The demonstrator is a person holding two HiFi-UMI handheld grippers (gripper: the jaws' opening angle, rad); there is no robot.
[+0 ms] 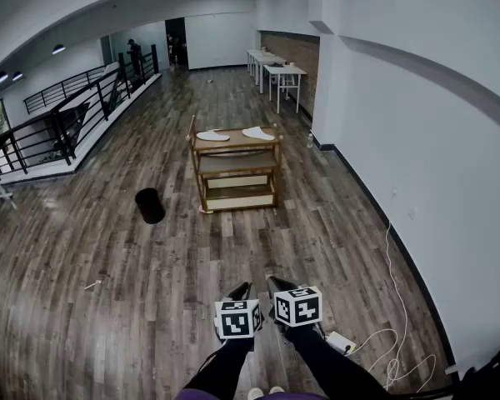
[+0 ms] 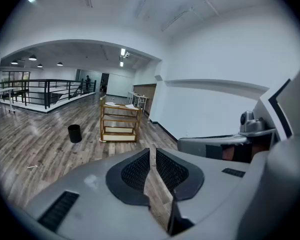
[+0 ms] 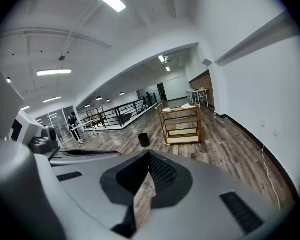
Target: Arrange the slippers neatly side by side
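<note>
Two white slippers lie apart on top of a wooden shelf rack (image 1: 236,142) far ahead: one at its left end (image 1: 212,136), one at its right end (image 1: 257,132). Both grippers hang low over the floor near me, side by side, well short of the rack. My left gripper (image 1: 242,288) has a narrow gap between its jaws, with nothing in it. My right gripper (image 1: 274,283) is shut and empty. The left gripper view shows the left gripper (image 2: 152,151) and the rack (image 2: 119,121) in the distance. Past the right gripper (image 3: 149,154), the right gripper view shows the rack (image 3: 180,124).
A black bin (image 1: 149,205) stands on the wood floor left of the rack. A black railing (image 1: 67,123) runs along the left, a white wall along the right. A white power box (image 1: 342,342) with cables lies by my right. White tables (image 1: 275,69) stand far back.
</note>
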